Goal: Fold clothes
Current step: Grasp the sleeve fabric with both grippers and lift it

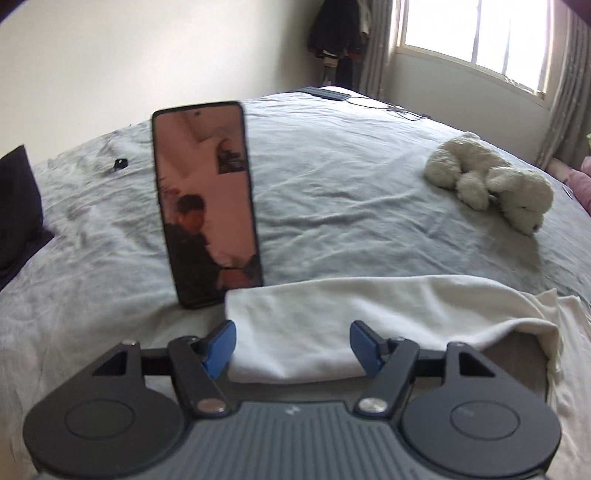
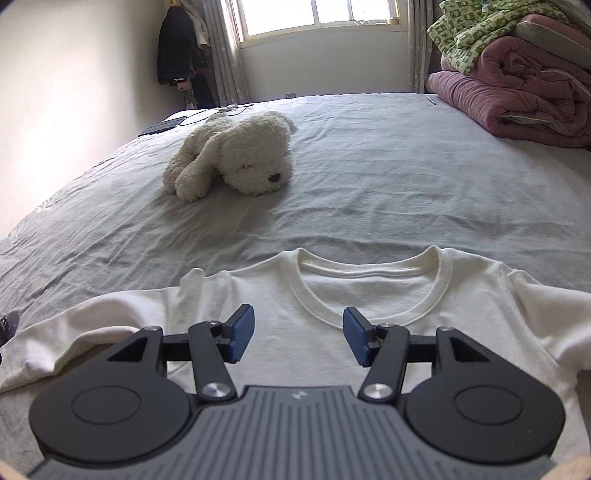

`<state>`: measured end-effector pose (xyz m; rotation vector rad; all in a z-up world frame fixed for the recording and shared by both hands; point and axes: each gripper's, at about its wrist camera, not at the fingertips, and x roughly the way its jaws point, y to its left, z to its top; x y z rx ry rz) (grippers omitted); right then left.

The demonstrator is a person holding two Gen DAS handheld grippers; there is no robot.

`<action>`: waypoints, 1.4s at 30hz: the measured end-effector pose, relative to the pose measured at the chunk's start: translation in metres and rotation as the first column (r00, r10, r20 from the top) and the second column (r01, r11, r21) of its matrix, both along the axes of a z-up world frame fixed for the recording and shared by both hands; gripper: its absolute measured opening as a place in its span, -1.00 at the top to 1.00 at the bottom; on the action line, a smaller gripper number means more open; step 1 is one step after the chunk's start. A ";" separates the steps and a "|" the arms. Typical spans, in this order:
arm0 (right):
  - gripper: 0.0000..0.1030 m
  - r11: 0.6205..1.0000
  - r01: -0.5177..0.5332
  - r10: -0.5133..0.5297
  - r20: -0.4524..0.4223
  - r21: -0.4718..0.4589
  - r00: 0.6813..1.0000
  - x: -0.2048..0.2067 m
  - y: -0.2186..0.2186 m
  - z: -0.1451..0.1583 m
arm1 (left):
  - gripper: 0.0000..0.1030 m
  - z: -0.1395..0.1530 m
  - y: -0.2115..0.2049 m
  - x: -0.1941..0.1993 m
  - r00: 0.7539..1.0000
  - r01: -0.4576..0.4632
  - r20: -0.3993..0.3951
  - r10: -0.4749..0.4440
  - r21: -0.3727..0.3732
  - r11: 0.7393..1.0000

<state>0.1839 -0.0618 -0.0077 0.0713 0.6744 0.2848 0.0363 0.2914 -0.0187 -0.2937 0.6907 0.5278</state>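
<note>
White T-shirt (image 2: pixel 369 332) lies face up on the bed (image 2: pixel 406 177), collar (image 2: pixel 373 284) toward the window (image 2: pixel 317 14). Body is spread flat. One sleeve (image 2: pixel 74 339) trails out to the left in the right wrist view, a little rumpled.

Right gripper (image 2: pixel 298 338) hangs over the shirt's chest, just below the collar. Fingers (image 2: pixel 242 332) spread wide, blue pads apart, nothing between them but the cloth beneath. Whether the tips touch the fabric, can't tell.

Left gripper (image 1: pixel 293 349) sits at the shirt's sleeve end (image 1: pixel 369 325), where the cloth is bunched into a soft roll. Fingers (image 1: pixel 219 349) released as well, pads either side of the fabric edge, not pinching it.

A phone (image 1: pixel 207 203) stands upright on the bed just beyond the left gripper, touching or very near the sleeve edge. Its screen shows a person, blurred.

White plush dog (image 2: pixel 236 155) lies on the grey sheet well beyond the shirt, apart from it. Pink quilt (image 2: pixel 517 99) with a green patterned blanket (image 2: pixel 472 33) on top is stacked at the far right corner of the bed. Dark flat item (image 2: pixel 162 125) and a cable (image 2: pixel 218 109) lie at the far left edge. Dark clothes (image 2: pixel 177 48) hang in the corner beside the curtain (image 2: pixel 225 55).
</note>
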 end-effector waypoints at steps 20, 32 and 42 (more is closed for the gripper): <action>0.51 0.988 -0.129 0.134 -0.053 0.084 0.990 0.007 0.078 -0.014 | 0.88 0.014 0.025 0.000 0.984 -0.016 0.176 0.007 0.051 0.999; 0.51 0.951 -0.299 0.306 -0.101 0.078 0.947 -0.009 0.145 -0.036 | 0.88 0.048 0.011 0.003 0.903 -0.109 0.430 0.011 0.205 0.973; 0.49 0.998 -0.012 0.011 0.015 0.060 1.000 0.007 0.085 -0.021 | 0.88 0.053 0.017 -0.006 0.904 -0.148 0.424 0.054 0.192 0.970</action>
